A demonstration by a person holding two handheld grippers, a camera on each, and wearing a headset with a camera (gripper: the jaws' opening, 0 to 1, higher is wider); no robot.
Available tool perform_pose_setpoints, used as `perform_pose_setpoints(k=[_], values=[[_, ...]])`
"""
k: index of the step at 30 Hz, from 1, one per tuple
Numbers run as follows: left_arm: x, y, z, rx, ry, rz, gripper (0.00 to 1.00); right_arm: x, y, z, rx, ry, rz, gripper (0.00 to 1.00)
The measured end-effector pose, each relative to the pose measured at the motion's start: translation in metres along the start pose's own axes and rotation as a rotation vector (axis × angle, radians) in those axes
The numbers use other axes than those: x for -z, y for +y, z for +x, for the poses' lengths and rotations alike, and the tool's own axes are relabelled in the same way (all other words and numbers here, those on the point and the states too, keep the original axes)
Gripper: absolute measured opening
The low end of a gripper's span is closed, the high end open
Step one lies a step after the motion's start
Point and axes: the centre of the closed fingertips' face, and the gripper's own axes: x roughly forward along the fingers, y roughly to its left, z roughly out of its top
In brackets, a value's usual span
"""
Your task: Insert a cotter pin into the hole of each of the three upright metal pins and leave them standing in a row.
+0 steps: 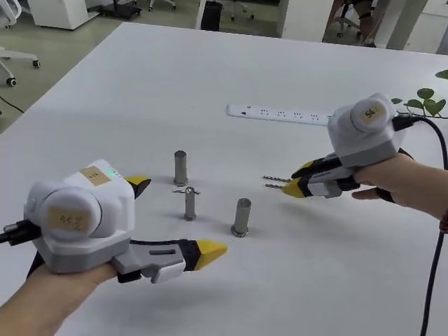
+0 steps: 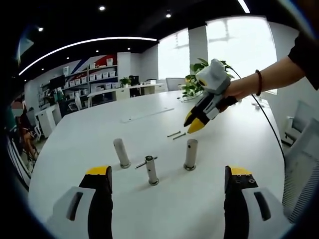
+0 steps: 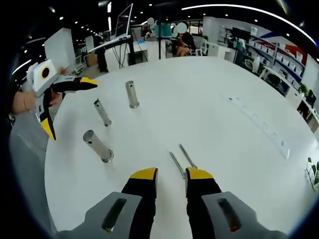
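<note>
The white tabletop (image 1: 336, 273) carries a power strip (image 1: 280, 113) far back. The left tongs (image 1: 173, 215) hover beside the metal pins, spread wide and empty. The right tongs (image 1: 298, 179) are barely parted and grip nothing. The rear pin (image 1: 180, 168), middle pin (image 1: 190, 206) and front pin (image 1: 241, 217) stand upright in a slanting row. An inserted cotter pin (image 1: 186, 190) crosses the middle pin's hole, and two loose cotter pins (image 1: 275, 182) lie just ahead of the right tongs' tips.

My left gripper (image 1: 178, 215) and right gripper (image 1: 292, 180) are white with black jaws, yellow tips; between them I see silver-grey metal pins (image 1: 241, 215) on a plain white table (image 1: 140, 91)
</note>
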Motion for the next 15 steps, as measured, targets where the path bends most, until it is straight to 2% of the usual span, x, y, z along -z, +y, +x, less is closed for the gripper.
perform_pose_setpoints(k=[4, 9, 15], values=[[0.003, 0.001, 0.000, -0.003, 0.011, 0.001, 0.92, 0.005, -0.006, 0.007, -0.006, 0.036, -0.011, 0.16], [0.005, 0.000, 0.000, 0.004, 0.022, 0.008, 0.91, 0.006, -0.011, 0.012, -0.011, 0.048, -0.004, 0.13], [0.007, 0.000, 0.001, 0.007, 0.028, 0.007, 0.90, 0.014, -0.013, 0.017, -0.019, 0.104, -0.032, 0.10]])
